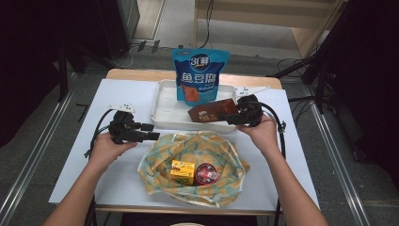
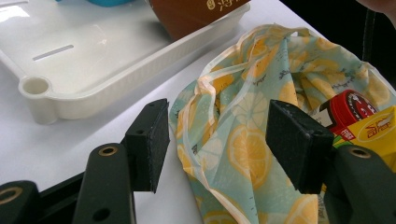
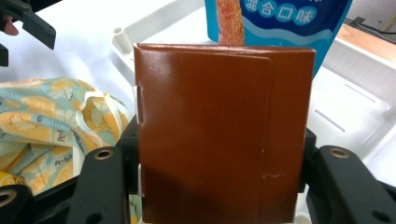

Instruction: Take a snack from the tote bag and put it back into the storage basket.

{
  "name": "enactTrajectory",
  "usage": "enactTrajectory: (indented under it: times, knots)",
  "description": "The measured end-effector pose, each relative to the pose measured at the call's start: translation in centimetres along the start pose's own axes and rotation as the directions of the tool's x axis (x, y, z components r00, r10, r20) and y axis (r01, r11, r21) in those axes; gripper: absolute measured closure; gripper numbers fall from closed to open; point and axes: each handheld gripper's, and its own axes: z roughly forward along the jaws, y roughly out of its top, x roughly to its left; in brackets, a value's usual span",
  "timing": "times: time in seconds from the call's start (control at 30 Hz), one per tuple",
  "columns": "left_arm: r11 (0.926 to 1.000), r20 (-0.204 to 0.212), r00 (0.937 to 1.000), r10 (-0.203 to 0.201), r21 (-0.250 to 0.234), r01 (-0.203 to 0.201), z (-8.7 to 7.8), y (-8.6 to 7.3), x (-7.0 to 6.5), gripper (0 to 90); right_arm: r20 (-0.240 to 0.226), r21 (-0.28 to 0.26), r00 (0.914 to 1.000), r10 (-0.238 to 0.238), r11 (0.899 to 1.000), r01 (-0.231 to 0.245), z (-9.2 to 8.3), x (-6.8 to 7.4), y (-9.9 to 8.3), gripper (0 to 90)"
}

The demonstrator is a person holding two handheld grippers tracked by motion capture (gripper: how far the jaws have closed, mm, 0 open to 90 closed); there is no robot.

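The left gripper (image 1: 151, 132) hovers with jaws apart at the lemon-print bag's (image 1: 226, 165) left edge; the right gripper (image 1: 234, 114) is clamped on the brown box (image 1: 211, 113) above the white tray's (image 1: 162, 106) front rim.

Your way along the left of the frame is open white table (image 1: 89, 155). In the middle, the lemon cloth bag (image 1: 193, 165) blocks low moves. Up top, the white tray (image 1: 164, 106) and the tall blue snack bag (image 1: 200, 75) stand in your way.
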Motion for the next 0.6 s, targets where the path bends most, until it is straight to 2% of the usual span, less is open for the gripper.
enactTrajectory:
  times: [0.3,0.6]
  knots:
    - [1.0000,0.000,1.0000,0.002,0.002,-0.002,0.0,0.0,0.0,40.0,-0.017,0.010,0.9999,0.001,1.000,-0.001,0.8,0.1,-1.0,44.3]
    - [1.0000,0.001,1.0000,0.004,0.001,-0.004,0.0,0.0,0.0,40.0,-0.034,0.018,0.9994,-0.003,1.000,0.004,2.1,0.4,-0.9,44.2]
